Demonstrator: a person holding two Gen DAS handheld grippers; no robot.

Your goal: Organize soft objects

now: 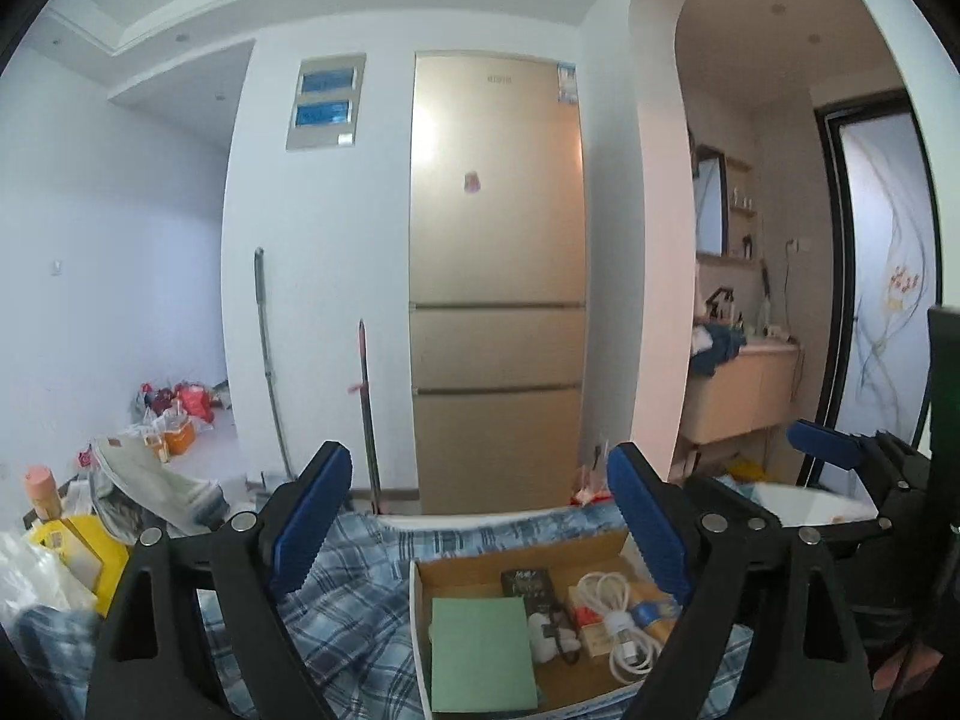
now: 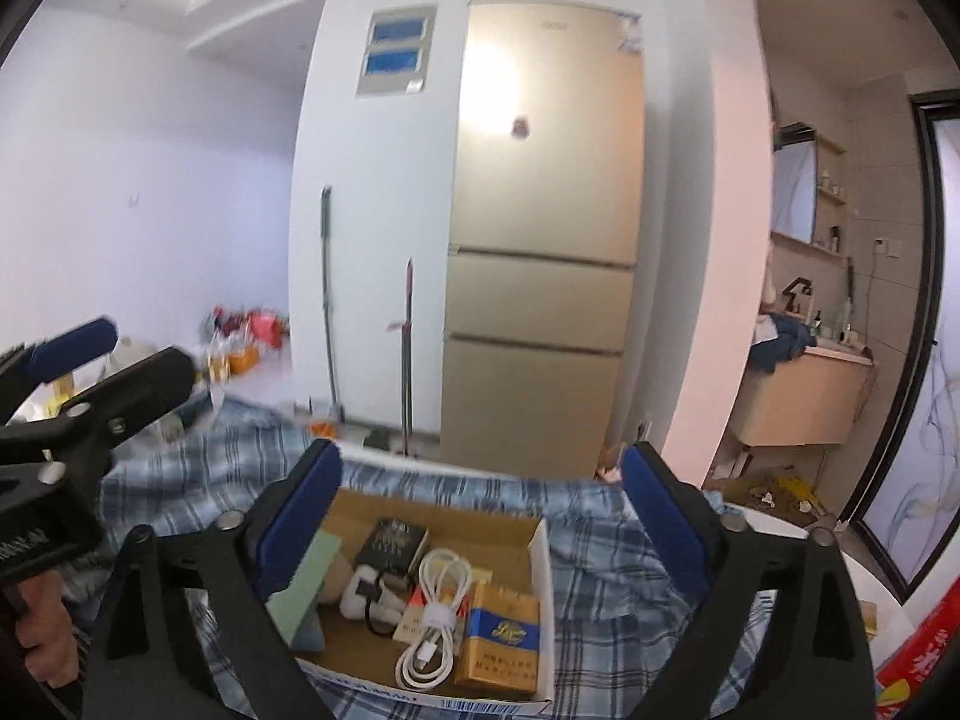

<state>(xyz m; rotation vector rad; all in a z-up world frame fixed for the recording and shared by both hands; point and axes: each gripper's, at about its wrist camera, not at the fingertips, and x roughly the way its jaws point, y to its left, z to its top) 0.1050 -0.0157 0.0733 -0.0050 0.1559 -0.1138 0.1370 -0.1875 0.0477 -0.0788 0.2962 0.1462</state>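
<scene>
A blue plaid cloth (image 1: pixel 354 606) covers the table and also shows in the right wrist view (image 2: pixel 606 576). A shallow cardboard box (image 1: pixel 456 564) lies on it, holding a green pad (image 1: pixel 480 654), a white coiled cable (image 1: pixel 618 618), a black box and a white charger. In the right wrist view the box (image 2: pixel 540 546) also holds a yellow-and-blue pack (image 2: pixel 501 639). My left gripper (image 1: pixel 480 516) is open and empty above the box. My right gripper (image 2: pixel 480 516) is open and empty, over the box. The left gripper (image 2: pixel 108 360) shows at the left of the right wrist view.
A gold fridge (image 1: pixel 498 276) stands ahead against the white wall, with two mop handles (image 1: pixel 267 360) to its left. Bags and clutter (image 1: pixel 78 540) lie at the table's left. A washroom counter (image 1: pixel 744 384) is at the right. A white round surface (image 2: pixel 852 576) is at the right.
</scene>
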